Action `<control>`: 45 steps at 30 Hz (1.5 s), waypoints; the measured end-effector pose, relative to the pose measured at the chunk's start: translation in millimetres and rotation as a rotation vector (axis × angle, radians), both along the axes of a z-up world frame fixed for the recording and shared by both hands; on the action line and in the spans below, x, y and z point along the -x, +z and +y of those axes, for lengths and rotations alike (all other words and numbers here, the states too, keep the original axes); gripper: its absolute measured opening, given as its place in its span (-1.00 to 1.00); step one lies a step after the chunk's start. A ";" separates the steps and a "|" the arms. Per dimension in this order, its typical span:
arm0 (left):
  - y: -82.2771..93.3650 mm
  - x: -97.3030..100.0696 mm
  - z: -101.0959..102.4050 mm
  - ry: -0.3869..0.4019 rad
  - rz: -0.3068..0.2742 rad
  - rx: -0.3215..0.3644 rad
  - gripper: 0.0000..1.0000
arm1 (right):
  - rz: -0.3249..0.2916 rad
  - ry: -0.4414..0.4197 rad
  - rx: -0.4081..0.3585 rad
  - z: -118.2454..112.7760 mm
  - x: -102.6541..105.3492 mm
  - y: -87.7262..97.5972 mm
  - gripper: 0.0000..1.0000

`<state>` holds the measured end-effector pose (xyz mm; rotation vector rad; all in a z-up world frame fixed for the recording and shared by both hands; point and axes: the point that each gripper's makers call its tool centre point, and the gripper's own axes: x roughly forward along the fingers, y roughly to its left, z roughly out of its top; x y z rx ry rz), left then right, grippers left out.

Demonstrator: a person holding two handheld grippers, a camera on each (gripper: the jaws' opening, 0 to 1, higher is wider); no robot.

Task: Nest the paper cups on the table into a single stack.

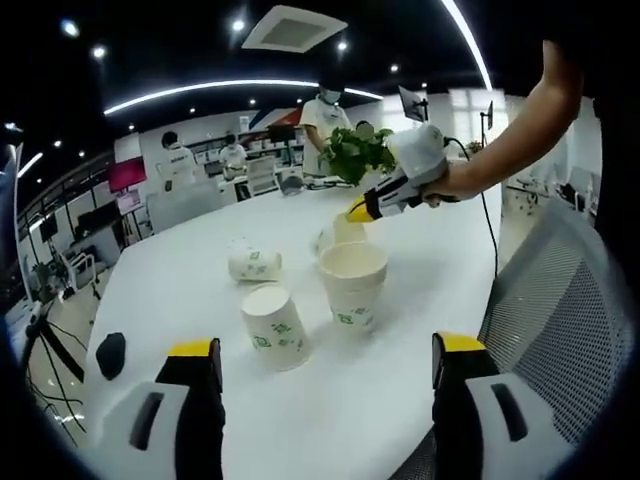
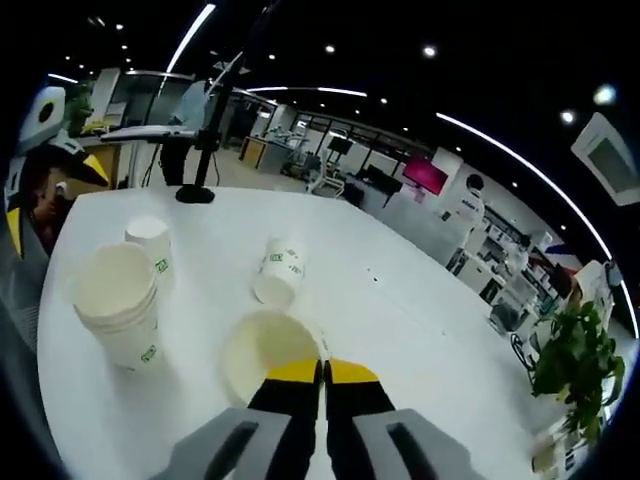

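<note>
Here, in the right gripper view, the right gripper (image 2: 322,372) pinches the rim of a paper cup (image 2: 262,366) at bottom centre, its jaws closed on it. A stack of cups (image 2: 117,312) stands at left, an upside-down cup (image 2: 151,244) behind it, a tipped cup (image 2: 279,271) at centre. The left gripper (image 1: 325,362) hangs open at the bottom of its own view. The white table (image 2: 420,320) curves away toward a plant (image 2: 572,365) at right; a mesh chair (image 1: 560,330) crowds the table's edge.
</note>
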<state>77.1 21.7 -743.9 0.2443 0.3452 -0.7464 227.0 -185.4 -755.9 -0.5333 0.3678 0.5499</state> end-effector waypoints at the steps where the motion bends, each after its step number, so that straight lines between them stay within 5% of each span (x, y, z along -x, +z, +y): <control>1: 0.3 0.2 -0.4 -0.002 0.001 -0.002 0.71 | -0.001 -0.005 -0.002 -0.4 1.7 1.6 -1.00; 19: 39.5 -16.8 -24.5 0.003 -0.032 0.010 0.62 | 0.073 -0.075 -0.118 -2.9 46.9 46.4 -1.00; 28: 84.3 -25.1 -73.9 -0.127 -0.099 0.028 0.33 | 0.164 -0.081 -0.143 2.8 67.7 48.8 -1.00; 45: 101.3 -40.3 -122.6 -0.277 -0.173 -0.040 -0.39 | 0.222 -0.016 -0.192 34.6 96.5 78.8 -1.00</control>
